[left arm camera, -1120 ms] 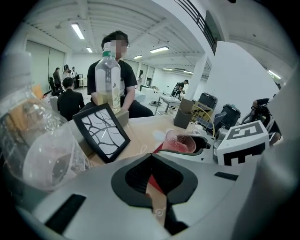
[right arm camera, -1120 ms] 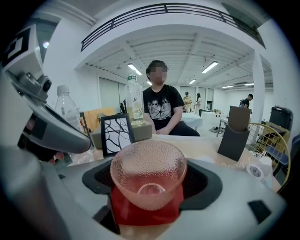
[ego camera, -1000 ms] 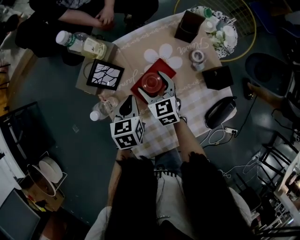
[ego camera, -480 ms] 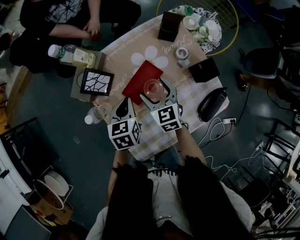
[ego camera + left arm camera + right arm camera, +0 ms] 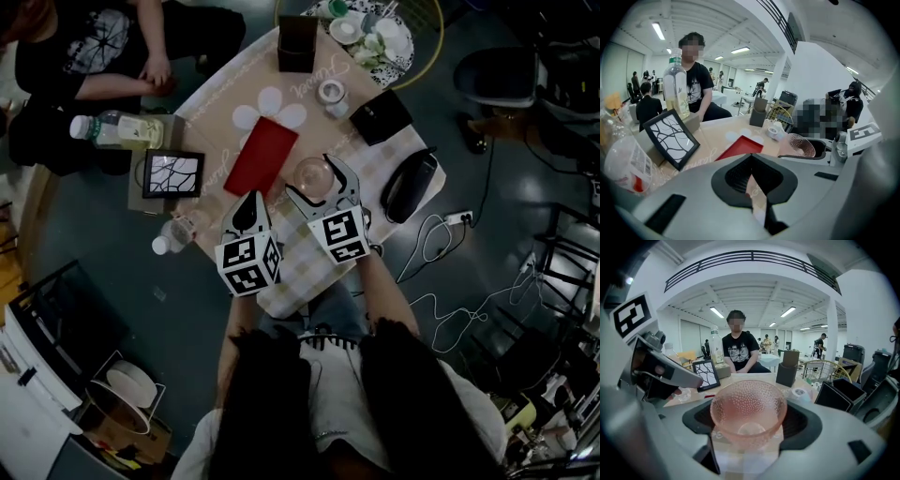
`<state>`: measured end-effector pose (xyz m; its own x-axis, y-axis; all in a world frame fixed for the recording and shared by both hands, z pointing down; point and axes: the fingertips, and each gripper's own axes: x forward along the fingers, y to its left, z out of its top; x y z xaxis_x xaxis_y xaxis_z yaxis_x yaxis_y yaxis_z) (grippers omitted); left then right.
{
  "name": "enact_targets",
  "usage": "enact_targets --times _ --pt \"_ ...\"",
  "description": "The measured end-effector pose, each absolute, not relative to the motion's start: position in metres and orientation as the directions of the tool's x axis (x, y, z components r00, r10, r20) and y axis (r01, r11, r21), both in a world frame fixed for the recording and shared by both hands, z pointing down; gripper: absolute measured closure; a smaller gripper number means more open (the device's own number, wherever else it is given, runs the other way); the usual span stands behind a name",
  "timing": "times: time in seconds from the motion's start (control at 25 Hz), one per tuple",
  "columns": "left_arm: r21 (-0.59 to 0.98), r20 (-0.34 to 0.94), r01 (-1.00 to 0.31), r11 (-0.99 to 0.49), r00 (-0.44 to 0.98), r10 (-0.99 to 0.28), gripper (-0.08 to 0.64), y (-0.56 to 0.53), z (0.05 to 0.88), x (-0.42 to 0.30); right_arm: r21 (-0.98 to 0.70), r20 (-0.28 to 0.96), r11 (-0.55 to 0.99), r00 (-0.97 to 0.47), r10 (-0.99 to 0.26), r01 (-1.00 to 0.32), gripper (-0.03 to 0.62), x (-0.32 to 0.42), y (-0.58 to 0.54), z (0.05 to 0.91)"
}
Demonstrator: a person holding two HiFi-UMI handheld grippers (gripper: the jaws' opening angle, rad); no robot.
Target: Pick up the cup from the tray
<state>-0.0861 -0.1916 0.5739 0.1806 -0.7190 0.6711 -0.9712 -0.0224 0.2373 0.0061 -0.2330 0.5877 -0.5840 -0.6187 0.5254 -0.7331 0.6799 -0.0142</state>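
at the far left a seated person (image 5: 89,52) in a black printed shirt faced the table (image 5: 220,98). a tall bottle of pale liquid (image 5: 117,131) lay on a low box at the table's left edge, and a black picture frame (image 5: 173,173) with a branching pattern sat just near of it. nearer again, a small clear plastic bottle (image 5: 169,236) lay on its side.

the left gripper (image 5: 251,202) hovered over the near left part of the table, its jaws pressed almost together with only a sliver of tablecloth showing between them and nothing in them. just beyond it lay the red tray (image 5: 261,157), flat and bare, set at a slant.

right of the tray's near end, the right gripper (image 5: 317,185) had its jaws pinching the cup (image 5: 312,173), a pink dimpled glass one, upright with its mouth open upward. the cup was clear of the tray and over the checked cloth.

further right sat a roll of tape (image 5: 330,91), a flat black case (image 5: 380,115) and a long black bag (image 5: 408,185) at the right edge. a dark upright box (image 5: 296,42) stood at the far end.
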Motion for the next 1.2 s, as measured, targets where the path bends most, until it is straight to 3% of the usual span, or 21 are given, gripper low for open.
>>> enact_targets --times 0.2,0.52,1.2 --pt "0.217 0.668 -0.974 -0.068 0.199 -0.717 0.555 -0.186 0.573 -0.072 -0.019 0.542 0.663 -0.565 -0.622 -0.748 0.192 0.025 -0.224 0.601" --pt "0.259 0.691 -0.966 -0.013 0.195 -0.696 0.555 -0.174 0.586 -0.073 -0.024 0.558 0.682 -0.576 -0.598 -0.731 0.192 0.026 -0.207 0.625" --pt "0.284 0.707 -0.958 0.030 0.188 -0.682 0.555 -0.153 0.586 -0.088 -0.048 0.464 0.703 -0.639 -0.614 -0.710 0.189 0.029 -0.208 0.588"
